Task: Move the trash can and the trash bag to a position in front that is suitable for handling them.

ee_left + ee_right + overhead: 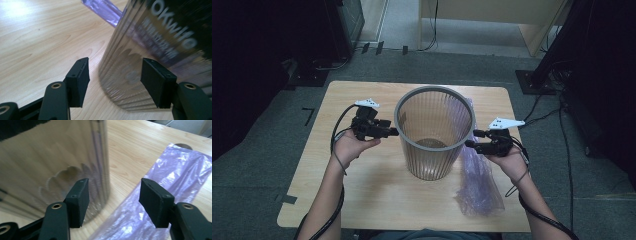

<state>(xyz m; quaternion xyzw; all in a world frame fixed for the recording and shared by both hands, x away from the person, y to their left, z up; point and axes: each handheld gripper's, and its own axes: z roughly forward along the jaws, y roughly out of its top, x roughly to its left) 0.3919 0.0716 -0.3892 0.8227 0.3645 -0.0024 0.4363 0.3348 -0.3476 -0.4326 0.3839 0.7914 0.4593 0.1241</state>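
1. One translucent ribbed plastic waste bin (434,132) stands upright mid-table on the light wooden table (377,195); nothing visible inside.
2. One crumpled purple plastic bag (479,185) lies flat at the bin's 4 o'clock, its top edge passing behind the bin.
3. Two grippers: left gripper (393,132) at the bin's 9 o'clock, right gripper (472,138) at 3 o'clock, tips at the wall near the rim.
4. Both released, jaws apart, nothing clamped; the bin wall sits just ahead of the pads.

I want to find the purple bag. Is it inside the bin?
No, the purple plastic bag lies flat on the table beside the clear ribbed wastebasket.
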